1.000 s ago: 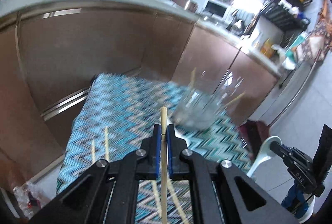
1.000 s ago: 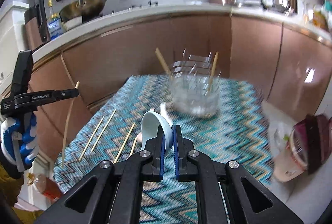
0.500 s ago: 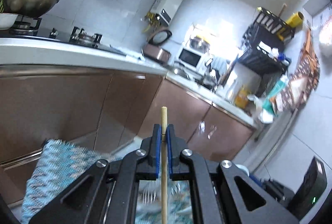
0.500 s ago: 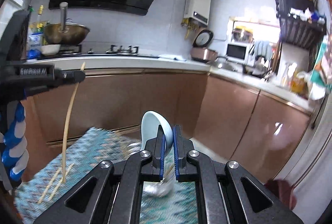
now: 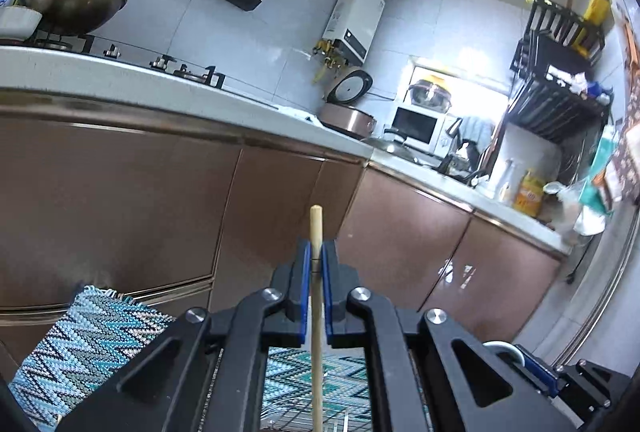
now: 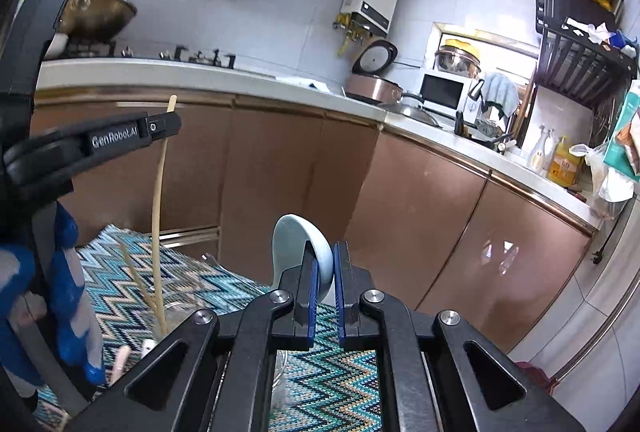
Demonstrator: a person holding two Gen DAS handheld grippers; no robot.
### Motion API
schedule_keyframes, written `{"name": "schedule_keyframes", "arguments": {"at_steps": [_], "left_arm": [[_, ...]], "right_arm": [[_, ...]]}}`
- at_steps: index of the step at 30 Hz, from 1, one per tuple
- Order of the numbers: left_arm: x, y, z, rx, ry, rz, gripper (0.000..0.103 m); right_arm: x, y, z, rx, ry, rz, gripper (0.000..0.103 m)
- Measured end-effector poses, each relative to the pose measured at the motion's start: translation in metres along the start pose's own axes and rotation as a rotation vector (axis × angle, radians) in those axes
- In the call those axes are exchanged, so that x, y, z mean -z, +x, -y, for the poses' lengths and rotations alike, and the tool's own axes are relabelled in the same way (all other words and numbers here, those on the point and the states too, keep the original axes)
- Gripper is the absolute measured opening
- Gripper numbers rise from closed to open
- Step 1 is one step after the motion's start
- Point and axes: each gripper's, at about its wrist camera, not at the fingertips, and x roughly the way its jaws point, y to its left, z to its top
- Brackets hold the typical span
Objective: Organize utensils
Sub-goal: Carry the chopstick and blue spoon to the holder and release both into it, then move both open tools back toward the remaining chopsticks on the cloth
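While the left wrist view looks out at brown cabinets (image 5: 120, 200), the left gripper (image 5: 316, 256) is clamped on a wooden chopstick (image 5: 316, 316), upright above the zigzag cloth (image 5: 84, 344). Over to the right wrist view: the right gripper (image 6: 324, 264) pinches a pale blue spoon (image 6: 298, 244), bowl up, above the same cloth, chopstick hanging at left.

We count two tools: the left tool (image 5: 316, 264) pinching one chopstick (image 5: 316, 296), the right tool (image 6: 324, 268) pinching one pale blue ceramic spoon (image 6: 298, 244). We see one zigzag-patterned cloth (image 6: 200, 284), one glass holder (image 6: 176, 316) and two loose chopsticks (image 6: 134, 278) by it.
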Motion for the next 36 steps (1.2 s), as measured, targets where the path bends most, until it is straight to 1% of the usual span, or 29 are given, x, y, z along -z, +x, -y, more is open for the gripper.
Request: {"name": "schedule_keyframes", "arguments": {"at_steps": [2,4,5,6,7,8,9,10,13,14,15,17,19,20,22,25,26,28,32,34,36], "left_arm": [[0.011,0.000,-0.002,-0.009,0.012,0.006,0.007],[0.018,-0.002,-0.002,-0.016,0.025,0.004,0.007],[0.020,-0.003,-0.001,-0.013,0.022,-0.004,0.011],[0.022,-0.005,-0.003,-0.007,0.016,-0.017,0.015],[0.021,-0.007,-0.004,-0.003,0.012,-0.019,0.025],[0.021,-0.011,-0.006,-0.002,0.008,-0.018,0.030],[0.020,-0.017,-0.007,-0.006,0.004,-0.011,0.030],[0.018,-0.021,-0.009,-0.006,0.005,-0.009,0.031],[0.009,-0.041,-0.009,0.001,0.019,0.003,0.032],[0.005,-0.049,-0.009,-0.001,0.028,0.007,0.034],[0.001,-0.060,-0.008,-0.007,0.041,0.010,0.037],[-0.007,-0.078,-0.009,-0.009,0.049,0.014,0.045],[-0.014,-0.095,-0.010,-0.017,0.058,0.019,0.045],[-0.018,-0.108,-0.011,-0.026,0.067,0.020,0.046],[-0.024,-0.126,-0.015,-0.034,0.074,0.013,0.048],[-0.033,-0.157,-0.023,-0.050,0.093,-0.008,0.052],[-0.035,-0.168,-0.027,-0.058,0.102,-0.007,0.053],[-0.041,-0.195,-0.037,-0.081,0.115,-0.003,0.053],[-0.048,-0.236,-0.058,-0.118,0.122,-0.010,0.053],[-0.049,-0.255,-0.070,-0.145,0.125,-0.015,0.053],[-0.050,-0.277,-0.084,-0.162,0.116,-0.027,0.053]], "right_arm": [[0.007,0.006,-0.002,-0.015,0.015,-0.004,0.008],[0.013,0.010,-0.002,-0.027,0.026,-0.012,0.010],[0.015,0.012,-0.002,-0.035,0.035,-0.017,0.012],[0.017,0.013,-0.002,-0.049,0.049,-0.020,0.016],[0.019,0.012,-0.001,-0.057,0.064,-0.017,0.020],[0.020,0.010,0.000,-0.056,0.073,-0.014,0.023],[0.021,0.006,0.000,-0.060,0.082,-0.010,0.029],[0.022,0.002,0.001,-0.063,0.091,-0.004,0.031],[0.020,-0.013,0.006,-0.061,0.115,0.012,0.032],[0.020,-0.018,0.007,-0.060,0.125,0.019,0.032],[0.019,-0.026,0.009,-0.059,0.134,0.029,0.034],[0.019,-0.043,0.011,-0.052,0.150,0.048,0.041],[0.017,-0.059,0.013,-0.046,0.163,0.068,0.050],[0.017,-0.067,0.014,-0.042,0.168,0.077,0.053],[0.016,-0.089,0.014,-0.033,0.182,0.094,0.066],[0.017,-0.119,0.017,-0.027,0.206,0.112,0.070],[0.018,-0.128,0.018,-0.025,0.214,0.119,0.071],[0.021,-0.150,0.019,-0.022,0.232,0.135,0.078],[0.023,-0.187,0.019,-0.022,0.257,0.160,0.085],[0.024,-0.206,0.015,-0.026,0.257,0.185,0.094],[0.025,-0.226,0.008,-0.044,0.244,0.220,0.099]]}}
